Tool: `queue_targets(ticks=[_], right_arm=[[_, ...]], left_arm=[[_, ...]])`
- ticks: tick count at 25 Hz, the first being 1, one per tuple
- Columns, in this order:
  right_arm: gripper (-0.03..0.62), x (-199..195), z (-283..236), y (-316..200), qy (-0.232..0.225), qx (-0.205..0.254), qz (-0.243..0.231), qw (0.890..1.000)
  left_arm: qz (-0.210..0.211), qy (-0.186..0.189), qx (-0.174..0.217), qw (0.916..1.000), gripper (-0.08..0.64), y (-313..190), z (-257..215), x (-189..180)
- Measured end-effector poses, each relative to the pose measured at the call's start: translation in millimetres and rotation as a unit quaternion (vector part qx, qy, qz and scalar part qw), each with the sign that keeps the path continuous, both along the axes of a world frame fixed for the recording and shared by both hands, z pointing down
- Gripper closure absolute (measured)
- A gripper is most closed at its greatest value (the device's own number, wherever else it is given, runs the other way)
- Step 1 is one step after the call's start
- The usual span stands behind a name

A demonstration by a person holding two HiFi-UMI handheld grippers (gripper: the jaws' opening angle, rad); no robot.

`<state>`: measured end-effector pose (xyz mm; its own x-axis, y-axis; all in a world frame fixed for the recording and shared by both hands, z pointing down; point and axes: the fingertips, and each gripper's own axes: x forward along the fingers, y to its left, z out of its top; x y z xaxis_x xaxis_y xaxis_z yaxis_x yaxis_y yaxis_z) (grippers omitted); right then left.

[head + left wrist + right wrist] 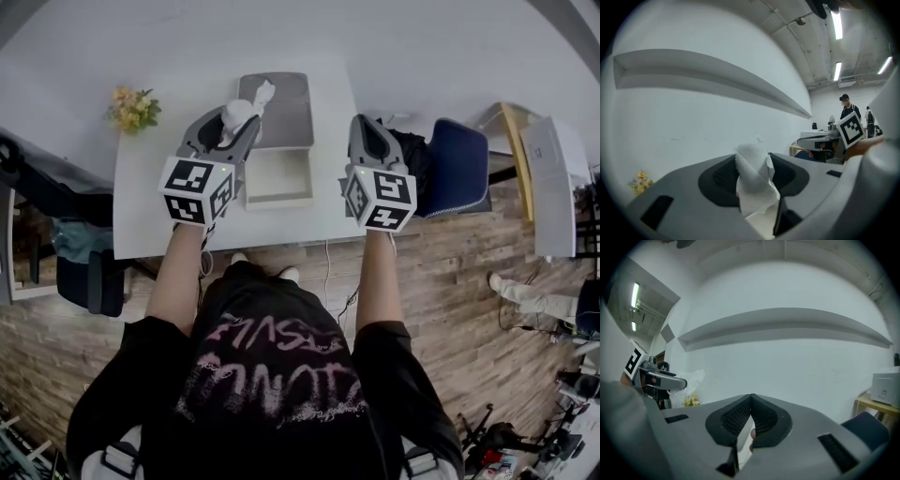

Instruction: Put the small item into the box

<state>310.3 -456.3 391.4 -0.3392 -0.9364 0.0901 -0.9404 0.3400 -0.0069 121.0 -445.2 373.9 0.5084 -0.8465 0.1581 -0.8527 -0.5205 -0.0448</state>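
White crumpled tissue (753,174) is pinched between the jaws of my left gripper (236,122), with a wad sticking out past the jaw tips. From the head view I see it held over the left edge of the grey lid (292,112), which lies folded back on the far side of the box (278,200). The box stands open on the white table (145,230), and I can see nothing inside it. My right gripper (367,127) is to the right of the box, its ribbed jaws pressed together at the tips with nothing between them. Yellow flowers (133,108) sit at the far left corner of the table, and a blue chair (459,169) stands off its right end.
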Motion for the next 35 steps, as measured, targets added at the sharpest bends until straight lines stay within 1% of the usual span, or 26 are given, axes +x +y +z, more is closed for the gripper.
queue_targets(ticks=[4, 10, 17, 21, 24, 27, 29, 32, 35], right_arm=[[0.583, -1, 9, -2, -0.002, -0.008, 0.001, 1.000], [0.583, 1, 22, -4, 0.001, -0.019, 0.005, 1.000], [0.583, 10, 35, -4, -0.006, -0.033, 0.018, 0.999], [0.583, 12, 42, -3, -0.005, -0.039, 0.021, 0.999], [0.582, 15, 46, -1, -0.004, -0.044, 0.024, 0.999], [0.583, 17, 48, 1, -0.004, -0.047, 0.024, 0.999], [0.583, 20, 51, 1, -0.004, -0.050, 0.026, 0.998], [0.582, 23, 56, 2, -0.004, -0.055, 0.030, 0.998], [0.583, 23, 59, 1, -0.001, -0.059, 0.029, 0.998]], left_arm=[[0.009, 0.003, -0.025, 0.9996, 0.374, -2, 20, 9], [0.026, -0.023, -0.076, 0.9965, 0.374, 0, 64, 19], [0.051, -0.055, -0.136, 0.9878, 0.374, 8, 116, 27], [0.069, -0.072, -0.161, 0.9819, 0.374, 12, 141, 34], [0.085, -0.090, -0.190, 0.9738, 0.374, 15, 163, 41], [0.094, -0.116, -0.220, 0.9640, 0.374, 16, 184, 44], [0.098, -0.125, -0.240, 0.9577, 0.374, 17, 196, 45], [0.107, -0.148, -0.272, 0.9448, 0.374, 19, 215, 46], [0.107, -0.176, -0.293, 0.9336, 0.373, 20, 230, 43]])
